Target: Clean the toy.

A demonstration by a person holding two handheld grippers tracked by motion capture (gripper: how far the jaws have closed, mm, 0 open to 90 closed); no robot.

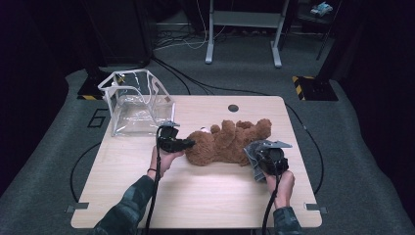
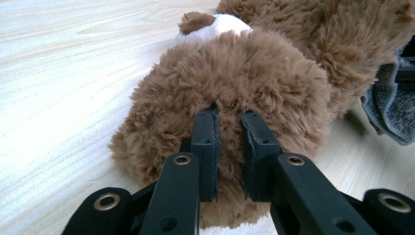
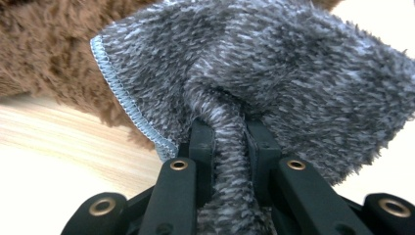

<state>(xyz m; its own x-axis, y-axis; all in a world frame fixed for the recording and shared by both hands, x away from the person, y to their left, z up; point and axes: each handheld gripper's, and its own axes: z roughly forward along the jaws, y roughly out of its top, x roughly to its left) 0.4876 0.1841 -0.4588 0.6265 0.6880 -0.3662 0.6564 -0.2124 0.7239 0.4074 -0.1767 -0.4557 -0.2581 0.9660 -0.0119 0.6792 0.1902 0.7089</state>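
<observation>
A brown teddy bear [image 1: 225,141] lies on its back in the middle of the wooden table [image 1: 195,196]. My left gripper [image 1: 192,143] is at the bear's head end, shut on a tuft of its brown fur [image 2: 230,93]; the white muzzle [image 2: 222,23] shows beyond. My right gripper [image 1: 258,159] is by the bear's legs, shut on a fuzzy grey cloth [image 3: 274,73] that bunches between the pads and fans out past them, with a light blue stitched hem [image 3: 128,105]. The grey cloth [image 1: 252,155] hangs beside the bear's foot.
A clear plastic box [image 1: 137,102] stands open at the table's back left corner. A dark round hole [image 1: 233,107] sits near the far edge. Black cables trail from both grippers off the near edge. A metal stand [image 1: 243,29] is on the floor beyond.
</observation>
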